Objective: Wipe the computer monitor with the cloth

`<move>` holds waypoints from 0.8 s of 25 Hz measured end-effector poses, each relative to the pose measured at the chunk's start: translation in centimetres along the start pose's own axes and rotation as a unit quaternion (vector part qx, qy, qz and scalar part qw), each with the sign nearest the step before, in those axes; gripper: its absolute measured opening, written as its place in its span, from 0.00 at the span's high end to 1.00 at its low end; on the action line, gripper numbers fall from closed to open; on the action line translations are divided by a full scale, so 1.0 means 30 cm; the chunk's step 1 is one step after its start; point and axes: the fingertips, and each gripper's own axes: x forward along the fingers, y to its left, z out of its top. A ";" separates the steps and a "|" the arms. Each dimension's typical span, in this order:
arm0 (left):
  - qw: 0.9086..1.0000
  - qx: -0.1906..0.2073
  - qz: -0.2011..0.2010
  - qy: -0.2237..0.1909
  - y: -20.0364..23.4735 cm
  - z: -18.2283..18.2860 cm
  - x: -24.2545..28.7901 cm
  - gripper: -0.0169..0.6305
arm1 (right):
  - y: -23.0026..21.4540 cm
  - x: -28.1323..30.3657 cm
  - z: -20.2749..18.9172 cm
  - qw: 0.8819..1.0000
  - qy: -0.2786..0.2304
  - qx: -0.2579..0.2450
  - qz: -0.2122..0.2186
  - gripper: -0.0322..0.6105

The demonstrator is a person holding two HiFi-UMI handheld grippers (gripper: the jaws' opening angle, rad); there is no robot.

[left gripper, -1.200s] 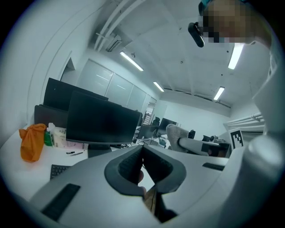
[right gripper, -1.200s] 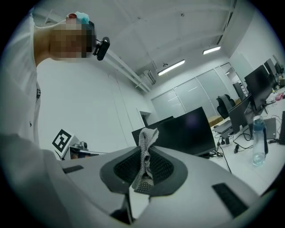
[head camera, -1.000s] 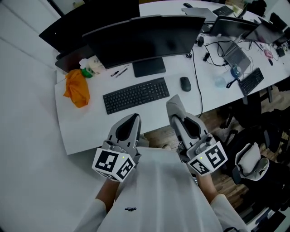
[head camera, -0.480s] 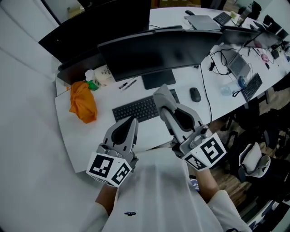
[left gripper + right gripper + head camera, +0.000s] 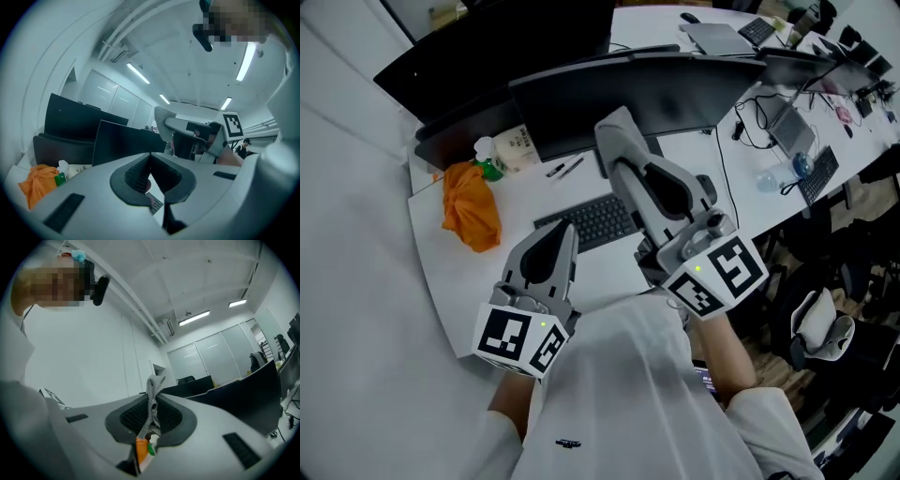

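Note:
The black monitor [image 5: 628,98] stands at the back of the white desk [image 5: 441,272]; it also shows as a dark panel [image 5: 122,140] in the left gripper view. My right gripper [image 5: 614,127] is raised in front of the screen's lower middle, shut on a strip of grey cloth [image 5: 152,387] that sticks up between the jaws of the right gripper [image 5: 153,397]. My left gripper [image 5: 562,230] hangs low over the desk's front edge, left of the keyboard [image 5: 591,220]. The left gripper [image 5: 150,157] has its jaws shut with nothing between them.
An orange crumpled cloth or bag [image 5: 469,211] lies at the desk's left, beside a green-capped bottle [image 5: 492,169] and a white box [image 5: 520,145]. Two pens [image 5: 567,169] lie by the monitor's foot. A second monitor [image 5: 487,56] stands behind. Laptops and cables [image 5: 787,122] crowd the right.
My right gripper has risen and moved forward and left, from over the keyboard to in front of the monitor. The left gripper has stayed low by the desk's front edge.

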 end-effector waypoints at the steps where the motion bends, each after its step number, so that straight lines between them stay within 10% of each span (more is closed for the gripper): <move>1: 1.000 -0.003 0.002 0.000 0.008 -0.003 0.002 0.95 | -0.002 0.020 -0.005 1.000 0.002 0.002 0.002 0.89; 20: 0.997 -0.012 0.068 -0.027 0.230 0.089 0.066 0.95 | -0.068 0.503 -0.013 0.998 0.057 -0.016 0.027 0.89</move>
